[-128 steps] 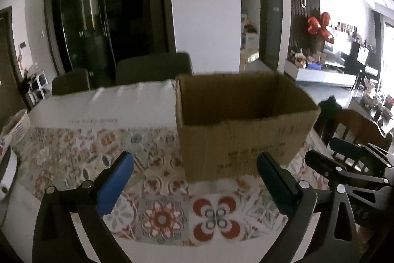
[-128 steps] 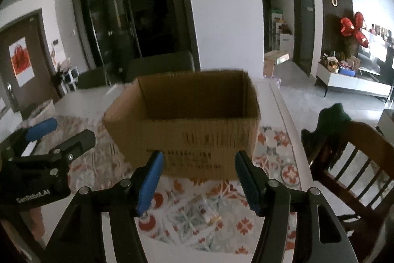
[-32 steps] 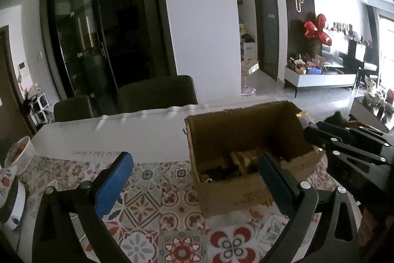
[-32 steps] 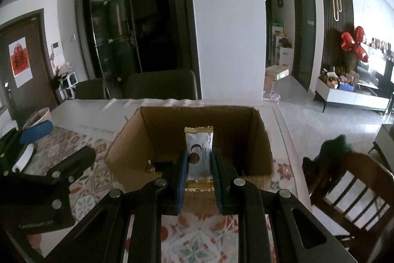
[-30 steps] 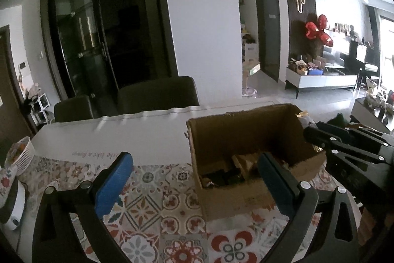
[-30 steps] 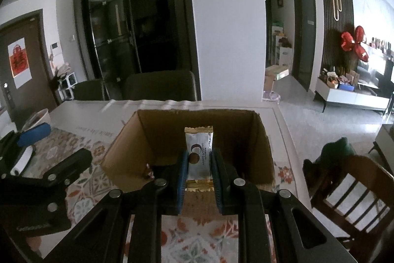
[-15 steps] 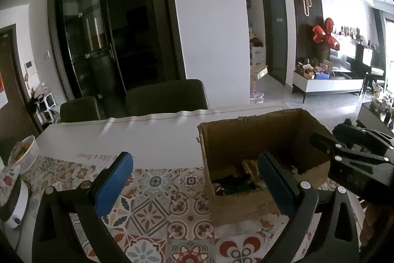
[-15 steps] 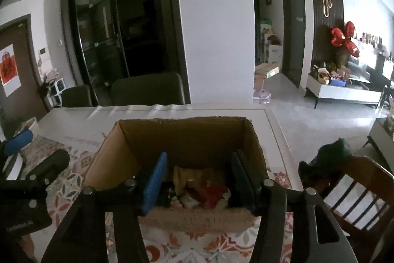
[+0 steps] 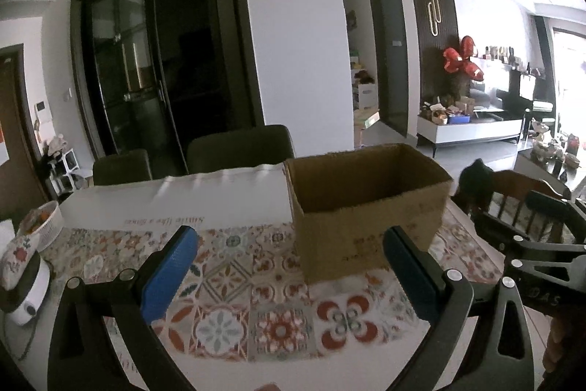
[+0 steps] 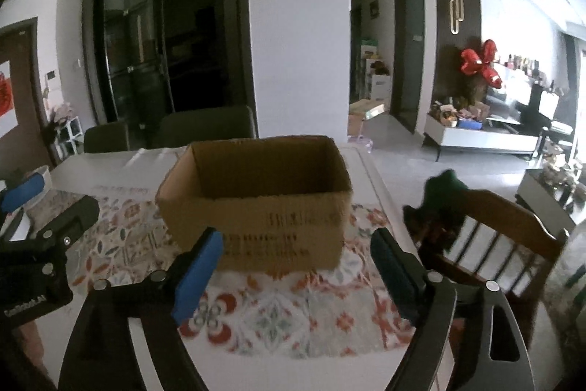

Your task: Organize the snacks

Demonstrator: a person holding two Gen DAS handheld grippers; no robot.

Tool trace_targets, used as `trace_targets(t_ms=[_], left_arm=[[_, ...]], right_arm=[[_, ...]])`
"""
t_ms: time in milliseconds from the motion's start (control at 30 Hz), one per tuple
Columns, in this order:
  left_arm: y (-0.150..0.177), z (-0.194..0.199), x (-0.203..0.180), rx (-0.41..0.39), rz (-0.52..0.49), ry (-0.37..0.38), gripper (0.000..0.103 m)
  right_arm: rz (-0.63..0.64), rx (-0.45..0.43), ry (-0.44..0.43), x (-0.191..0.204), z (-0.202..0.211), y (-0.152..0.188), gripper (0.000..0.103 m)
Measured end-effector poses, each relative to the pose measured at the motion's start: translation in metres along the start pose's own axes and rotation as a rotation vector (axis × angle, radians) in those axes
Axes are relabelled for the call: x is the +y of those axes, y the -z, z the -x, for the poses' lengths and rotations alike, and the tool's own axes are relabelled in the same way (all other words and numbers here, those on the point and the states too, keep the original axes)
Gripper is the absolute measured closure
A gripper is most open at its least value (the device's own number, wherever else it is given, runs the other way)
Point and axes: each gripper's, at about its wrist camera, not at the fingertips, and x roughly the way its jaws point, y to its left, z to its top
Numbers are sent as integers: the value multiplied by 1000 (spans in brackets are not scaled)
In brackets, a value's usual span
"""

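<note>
An open brown cardboard box (image 9: 370, 207) stands on the patterned tablecloth; it also shows in the right wrist view (image 10: 256, 204). Its inside is hidden from this low angle, so no snacks show. My left gripper (image 9: 289, 266) is open and empty, low over the cloth in front of the box's left side. My right gripper (image 10: 293, 272) is open and empty, just in front of the box's near wall. Each gripper shows at the edge of the other's view.
A wooden chair (image 10: 494, 237) with a dark cloth on it stands right of the table. Two dark chairs (image 9: 238, 149) stand at the far side. A white basket (image 9: 40, 222) and a white appliance (image 9: 25, 288) sit at the left edge.
The right gripper opened over the box and let go of the white snack packet. Both grippers then dropped down and back, so the box's inside is out of sight.
</note>
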Motion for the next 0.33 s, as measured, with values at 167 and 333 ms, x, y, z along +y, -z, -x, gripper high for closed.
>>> trace_targets(t_ms=[167,333], left_arm=[[18,30,-3,-4,-15,21,0],[29,48,-4,-12,-21,14,0]], right_arm=[[-22,-18,12,0,38,20,15],[-23,-35,40,1,65,37,14]])
